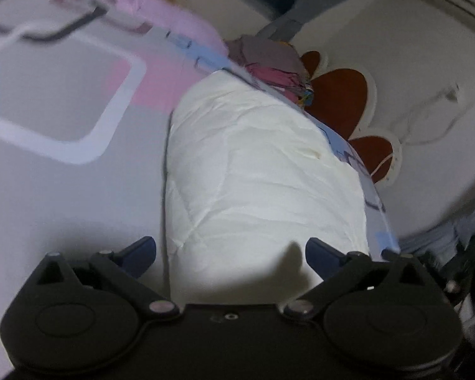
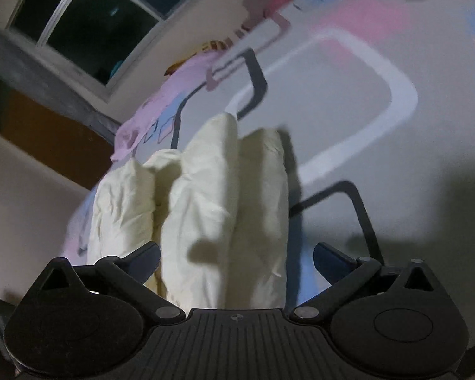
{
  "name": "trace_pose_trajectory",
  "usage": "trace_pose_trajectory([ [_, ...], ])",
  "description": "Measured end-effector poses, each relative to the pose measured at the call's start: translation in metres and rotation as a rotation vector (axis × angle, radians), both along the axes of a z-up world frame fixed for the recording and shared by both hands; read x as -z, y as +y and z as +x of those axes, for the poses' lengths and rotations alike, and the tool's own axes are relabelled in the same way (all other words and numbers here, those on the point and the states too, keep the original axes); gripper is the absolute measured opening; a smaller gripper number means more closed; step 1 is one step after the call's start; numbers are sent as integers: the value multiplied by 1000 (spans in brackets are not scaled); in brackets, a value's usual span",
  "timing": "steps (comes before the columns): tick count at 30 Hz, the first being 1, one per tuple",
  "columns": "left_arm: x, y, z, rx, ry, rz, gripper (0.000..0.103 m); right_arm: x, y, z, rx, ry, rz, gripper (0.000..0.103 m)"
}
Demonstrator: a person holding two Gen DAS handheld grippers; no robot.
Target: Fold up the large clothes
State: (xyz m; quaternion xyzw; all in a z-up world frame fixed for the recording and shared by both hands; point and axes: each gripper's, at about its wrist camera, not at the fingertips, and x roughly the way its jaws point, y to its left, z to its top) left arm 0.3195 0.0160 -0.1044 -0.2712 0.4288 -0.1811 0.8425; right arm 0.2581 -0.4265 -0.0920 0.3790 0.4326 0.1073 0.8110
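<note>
Cream quilted garment (image 1: 262,171) folded on patterned bedsheet (image 1: 63,196).
Left gripper (image 1: 231,255) and right gripper (image 2: 236,261) at six o'clock, jaws spread wide, holding nothing; clothes pile (image 1: 269,60) at twelve.

Both views dim and grainy, lit from behind the claws; brightest patch falls on the cream quilt (image 1: 262,171) just ahead of the fingers; claw shadows fall on the fabric; motion blur smears the patterned sheet (image 2: 348,95) farther ahead; fisheye bending and dark vignetting at the edges.
</note>
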Motion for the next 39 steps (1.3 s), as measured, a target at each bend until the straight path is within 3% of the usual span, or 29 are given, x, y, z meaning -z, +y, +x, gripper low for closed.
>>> trace_pose_trajectory([
  [2, 10, 3, 9, 7, 36, -55, 98, 10, -6, 8, -16, 34, 54, 102],
  [6, 22, 2, 15, -6, 79, -116, 93, 23, -1, 13, -64, 51, 66, 102],
  [12, 27, -6, 26, 12, 94, -82, 102, 40, 21, 31, -144, 73, 132, 102],
  [20, 33, -24, 44, 92, 104, -44, 102, 46, 63, 52, -215, 24, 53, 102],
  [24, 24, -28, 41, 147, 50, -30, 94, 47, 62, 52, -220, 31, 68, 86],
  [28, 15, -18, 38, 191, 17, -37, 85, 32, 72, 46, -226, 2, 42, 82],
  [31, 4, -3, 39, 228, -19, -33, 85, 14, 92, 42, -221, -32, 24, 81],
  [39, -41, 87, 43, 253, -113, 18, 85, -37, 204, 48, -254, -151, 5, 80],
])
